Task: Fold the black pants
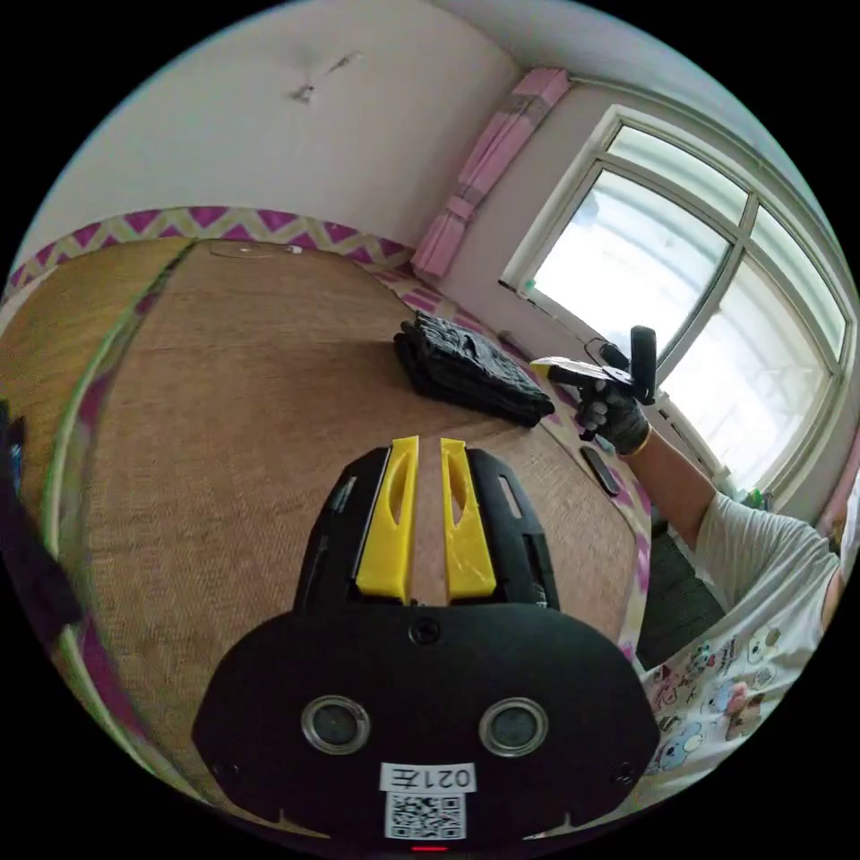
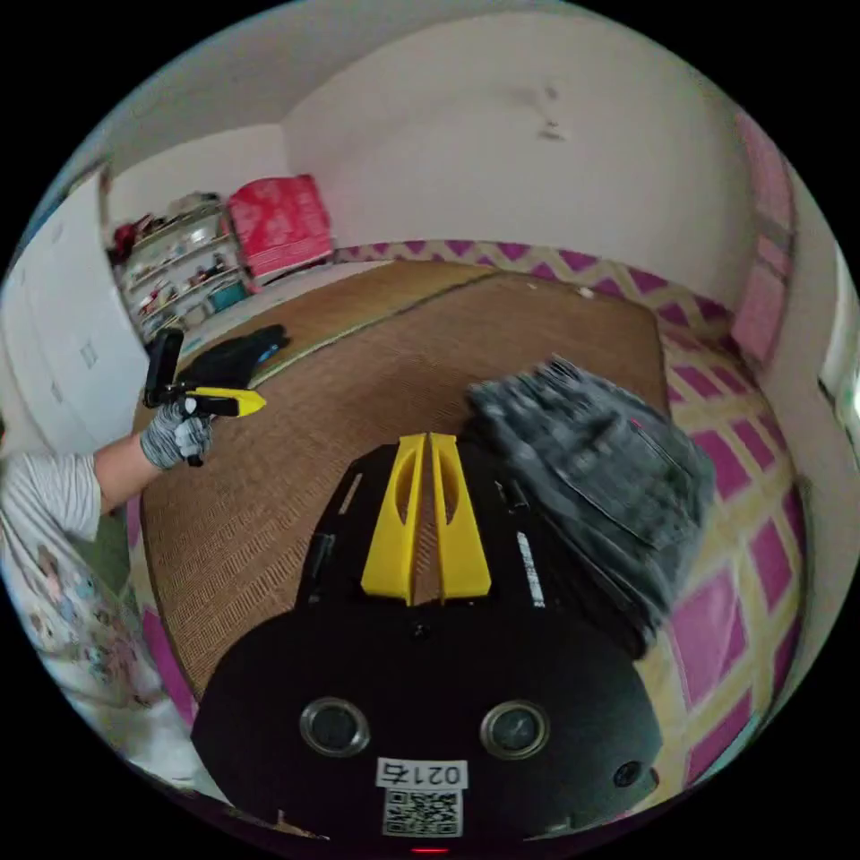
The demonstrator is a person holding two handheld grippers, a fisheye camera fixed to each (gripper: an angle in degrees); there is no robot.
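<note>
The black pants (image 1: 470,367) lie as a folded bundle on the woven mat (image 1: 251,394), near its far edge by the window. In the right gripper view the pants (image 2: 591,475) sit blurred just right of my right gripper (image 2: 426,437), whose yellow jaws meet at the tips with nothing between them. My left gripper (image 1: 429,441) hovers over bare mat short of the pants, its jaws a narrow gap apart and empty. A gloved hand holds the right gripper (image 1: 560,369) in the air just right of the pants. The left gripper (image 2: 228,401) hangs over the mat's left edge.
A purple zigzag sheet (image 2: 726,573) borders the mat (image 2: 358,376). A dark flat object (image 1: 598,470) lies at the mat's edge below the gloved hand. Another black garment (image 2: 237,354) lies at the far left corner. Shelves (image 2: 179,260) and a window (image 1: 681,296) line the walls.
</note>
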